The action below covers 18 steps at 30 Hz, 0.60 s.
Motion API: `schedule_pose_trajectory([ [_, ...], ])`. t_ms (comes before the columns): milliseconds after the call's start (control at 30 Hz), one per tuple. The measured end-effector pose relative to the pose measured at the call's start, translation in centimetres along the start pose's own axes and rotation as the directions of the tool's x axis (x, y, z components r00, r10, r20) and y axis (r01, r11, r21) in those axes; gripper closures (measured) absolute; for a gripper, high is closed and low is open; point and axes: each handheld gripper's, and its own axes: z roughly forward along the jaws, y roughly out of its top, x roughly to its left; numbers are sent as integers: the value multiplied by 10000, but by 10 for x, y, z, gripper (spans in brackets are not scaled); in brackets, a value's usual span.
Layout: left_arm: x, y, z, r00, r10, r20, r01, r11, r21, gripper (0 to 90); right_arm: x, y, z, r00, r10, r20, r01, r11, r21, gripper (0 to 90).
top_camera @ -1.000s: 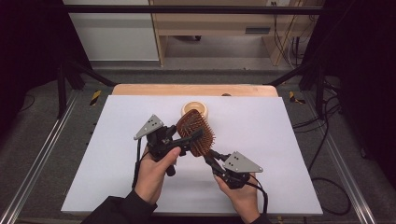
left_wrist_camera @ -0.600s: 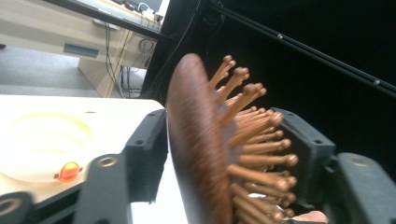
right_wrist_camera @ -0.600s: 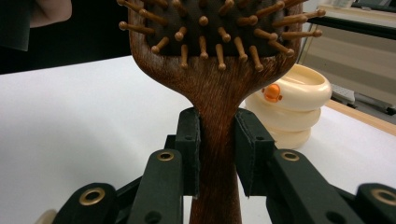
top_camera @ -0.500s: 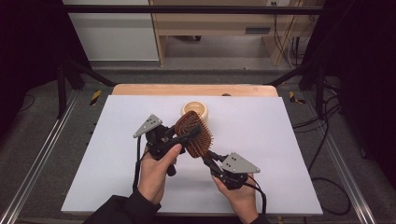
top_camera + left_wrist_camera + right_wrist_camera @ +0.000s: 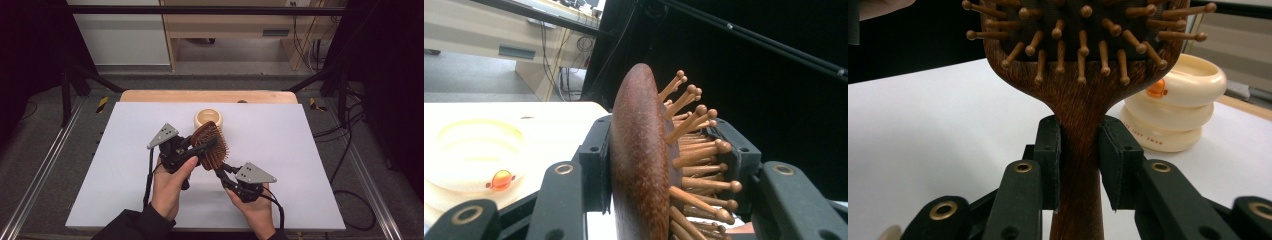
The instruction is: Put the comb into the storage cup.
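My right gripper was pinched tight on the hairbrush at its narrow wooden neck, holding it above the white table, just in front of the cream bowl. My left gripper had just been closing around the head, one jaw against the smooth back, the other among the pegs. I judged the brush light, stiff and slick on its polished back; the neck gave the surest hold.
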Motion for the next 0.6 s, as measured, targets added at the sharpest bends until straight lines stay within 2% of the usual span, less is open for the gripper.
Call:
schedule_pose_trajectory([
  [67,1,1,0,10000,63,-59,-63,10000,0,501,-1,0,0,9998,173,-59,-173,9998,-16,626],
  [200,6,8,-3,9997,11,-260,-19,9996,-298,500,-6,1,-4,9989,459,37,-458,9987,-218,501],
  [333,12,17,-8,9986,48,-532,-73,9989,-467,499,-15,-3,-5,9963,857,-62,-856,9963,58,413],
  [433,15,26,-15,9965,260,-788,-308,9977,-598,498,-19,-6,-7,9954,959,-19,-959,9954,-11,330],
  [533,17,33,-18,9945,420,-955,-485,9966,-666,498,-23,-8,-4,9929,1146,308,-1156,9928,313,273],
  [600,19,39,-20,9930,552,-1048,-631,9952,-743,498,-26,-10,0,9896,1227,747,-1271,9902,583,249],
])
